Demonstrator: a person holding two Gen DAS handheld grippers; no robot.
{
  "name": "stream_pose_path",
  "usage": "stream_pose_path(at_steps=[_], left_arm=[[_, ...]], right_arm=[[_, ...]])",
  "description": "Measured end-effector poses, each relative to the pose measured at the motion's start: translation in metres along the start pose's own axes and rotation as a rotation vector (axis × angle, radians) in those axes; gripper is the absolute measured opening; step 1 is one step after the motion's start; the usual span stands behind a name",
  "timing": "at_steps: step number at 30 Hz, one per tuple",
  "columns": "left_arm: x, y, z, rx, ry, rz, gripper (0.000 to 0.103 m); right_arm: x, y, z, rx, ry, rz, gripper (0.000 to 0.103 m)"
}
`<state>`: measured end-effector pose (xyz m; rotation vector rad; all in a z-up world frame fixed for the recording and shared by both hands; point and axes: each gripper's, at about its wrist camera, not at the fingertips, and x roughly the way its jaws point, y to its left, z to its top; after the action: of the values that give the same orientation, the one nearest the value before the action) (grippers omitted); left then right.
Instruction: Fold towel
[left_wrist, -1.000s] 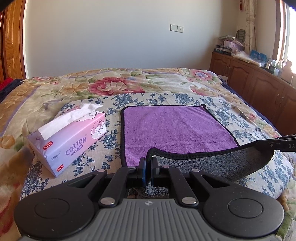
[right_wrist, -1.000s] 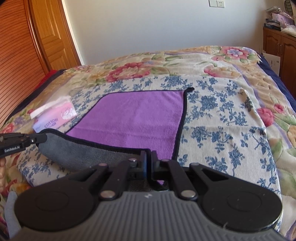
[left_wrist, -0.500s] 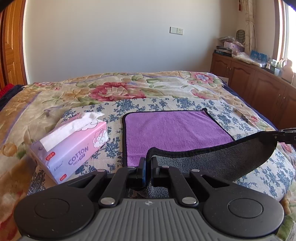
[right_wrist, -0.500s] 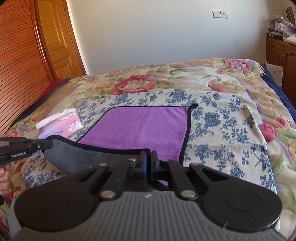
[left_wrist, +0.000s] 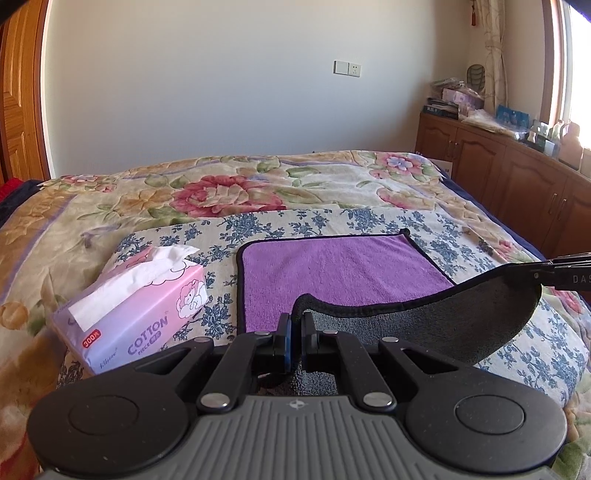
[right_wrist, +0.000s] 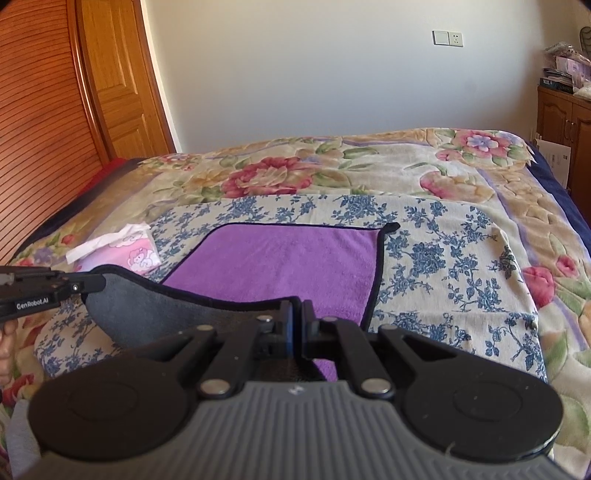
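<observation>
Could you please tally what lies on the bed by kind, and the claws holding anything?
Towel: 1, purple on top, grey underneath, near edge lifted.
Tissue pack: 1, pink, left of the towel.
Claws: 2, left claw and right claw, each shut on a near corner of the towel.
Total: 4.

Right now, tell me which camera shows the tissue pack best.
The left wrist view: the tissue pack sits near and whole, its label readable. In the right wrist view the tissue pack is farther off, partly behind the lifted towel edge.
</observation>
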<state>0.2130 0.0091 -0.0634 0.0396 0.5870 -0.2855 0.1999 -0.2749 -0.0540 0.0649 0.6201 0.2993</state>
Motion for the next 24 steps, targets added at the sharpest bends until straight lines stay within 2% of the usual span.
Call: stream_pose_path(at_steps=[24], left_arm=[[0.021, -0.003, 0.018, 0.012, -0.017, -0.008, 0.006]], right_arm=[[0.026, -0.006, 0.015, -0.027, -0.015, 0.014, 0.004]])
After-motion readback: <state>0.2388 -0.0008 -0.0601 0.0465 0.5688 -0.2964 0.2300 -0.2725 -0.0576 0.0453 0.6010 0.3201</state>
